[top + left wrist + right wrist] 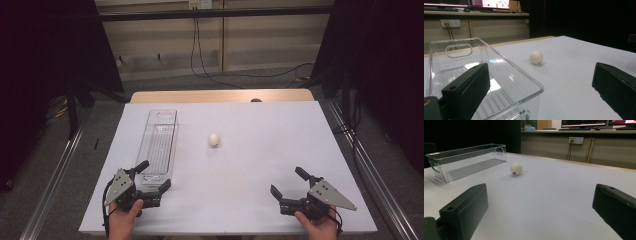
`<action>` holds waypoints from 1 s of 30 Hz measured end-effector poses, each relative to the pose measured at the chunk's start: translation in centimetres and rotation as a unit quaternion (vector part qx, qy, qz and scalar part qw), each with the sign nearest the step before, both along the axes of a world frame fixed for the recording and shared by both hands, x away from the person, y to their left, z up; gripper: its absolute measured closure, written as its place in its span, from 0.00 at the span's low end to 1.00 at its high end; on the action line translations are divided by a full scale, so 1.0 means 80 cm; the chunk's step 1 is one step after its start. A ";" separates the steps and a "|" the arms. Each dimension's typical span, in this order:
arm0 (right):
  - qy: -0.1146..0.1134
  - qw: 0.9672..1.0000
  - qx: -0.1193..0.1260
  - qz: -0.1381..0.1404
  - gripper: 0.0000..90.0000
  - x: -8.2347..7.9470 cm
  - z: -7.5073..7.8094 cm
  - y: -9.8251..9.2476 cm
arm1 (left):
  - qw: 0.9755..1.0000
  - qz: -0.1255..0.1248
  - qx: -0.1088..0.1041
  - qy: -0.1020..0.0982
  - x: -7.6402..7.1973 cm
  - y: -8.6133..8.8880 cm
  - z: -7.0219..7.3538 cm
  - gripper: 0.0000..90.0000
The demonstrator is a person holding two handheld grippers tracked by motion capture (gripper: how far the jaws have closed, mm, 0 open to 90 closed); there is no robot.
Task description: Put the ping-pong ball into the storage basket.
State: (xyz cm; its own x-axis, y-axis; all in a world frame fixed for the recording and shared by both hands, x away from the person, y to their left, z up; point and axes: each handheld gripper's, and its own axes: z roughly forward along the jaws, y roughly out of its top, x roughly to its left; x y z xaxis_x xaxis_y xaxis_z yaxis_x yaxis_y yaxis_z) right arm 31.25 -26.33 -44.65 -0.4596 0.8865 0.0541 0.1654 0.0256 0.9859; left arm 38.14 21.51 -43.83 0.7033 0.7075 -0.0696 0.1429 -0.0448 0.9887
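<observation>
Between my left gripper's (154, 176) fingers (467, 86) nothing is being gripped: the jaws are standing spread wide, and the near end of the clear plastic bin (159, 145) is sitting just ahead of them, its near right corner showing in the gap in the left gripper view without my being able to tell whether either pad is touching it. I am holding that gripper low at the near left of the table, pointing toward the far right.

My right gripper (287, 181) is likewise standing wide open with only bare tabletop between its fingers (465, 208), resting at the near right and aiming toward the far left.

Farther out, the small white ball (214, 139) is lying by itself on the white table (280, 135), roughly midway across, just right of the bin and well apart from both grippers. Both gripper views are looking at it over their jaws. The bin is lying lengthwise, running from near to far along the left side, with a handle cutout at its far end. Beyond the far edge, cables (200, 60) are hanging down a pale wall to the floor.
</observation>
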 end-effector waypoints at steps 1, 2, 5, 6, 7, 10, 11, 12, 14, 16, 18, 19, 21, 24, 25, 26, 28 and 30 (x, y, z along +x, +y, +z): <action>0.000 1.000 0.002 -0.001 0.00 0.000 0.000 0.000 | 1.000 0.000 0.000 0.000 0.000 0.000 0.000 0.02; 0.000 1.000 0.001 0.001 0.00 0.000 0.000 0.000 | 1.000 0.000 0.004 0.000 0.000 0.001 0.000 0.02; -0.001 1.000 0.001 -0.003 0.00 0.000 0.000 0.000 | 1.000 0.001 -0.001 0.002 0.001 0.000 0.001 0.02; 0.000 1.000 0.001 -0.002 0.00 0.000 0.000 0.000 | 1.000 0.001 -0.001 0.002 0.001 0.000 0.001 0.02; 0.000 1.000 0.001 -0.001 0.00 0.000 0.000 0.000 | 1.000 0.001 0.000 0.002 0.001 0.001 0.001 0.02; 0.000 1.000 0.000 0.000 0.00 -0.001 0.000 0.000 | 1.000 0.004 0.004 0.004 0.003 0.001 0.002 0.02; 0.000 1.000 0.001 -0.001 0.00 -0.001 0.000 -0.001 | 1.000 0.003 0.000 0.007 0.003 0.000 0.001 0.02; 0.000 1.000 0.001 -0.001 0.00 -0.001 0.000 -0.001 | 1.000 0.003 0.000 0.007 0.003 0.000 0.001 0.02; 0.001 1.000 0.001 -0.001 0.00 -0.002 0.000 -0.001 | 1.000 0.005 0.004 0.006 0.004 0.000 0.002 0.02; 0.000 1.000 0.000 0.000 0.00 -0.002 0.000 -0.002 | 1.000 0.004 0.003 0.008 0.004 -0.001 0.002 0.02; 0.000 1.000 0.001 0.000 0.00 -0.002 0.000 -0.002 | 1.000 0.001 0.002 0.010 0.004 -0.002 0.003 0.02; 0.003 1.000 0.002 -0.003 0.00 -0.003 0.000 -0.003 | 1.000 0.004 0.000 0.010 0.004 -0.005 0.004 0.02; 0.003 1.000 0.002 -0.002 0.00 -0.003 0.000 -0.003 | 1.000 0.000 0.007 0.010 0.004 -0.005 0.007 0.02; 0.004 1.000 0.005 -0.002 0.00 -0.002 0.000 -0.003 | 1.000 -0.003 0.009 0.012 0.003 -0.006 0.010 0.01; 0.004 1.000 0.006 -0.002 0.00 -0.002 0.000 -0.003 | 1.000 -0.006 0.014 0.015 0.003 -0.008 0.013 0.01; 0.004 1.000 0.006 -0.001 0.00 -0.002 0.000 -0.003 | 1.000 -0.006 0.014 0.015 0.003 -0.008 0.013 0.01; 0.002 1.000 0.007 -0.003 0.00 -0.001 0.000 -0.002 | 1.000 -0.004 0.004 0.020 0.002 -0.012 0.015 0.01; 0.003 1.000 0.007 -0.003 0.00 -0.001 0.000 -0.002 | 1.000 -0.002 0.003 0.024 0.001 -0.013 0.016 0.01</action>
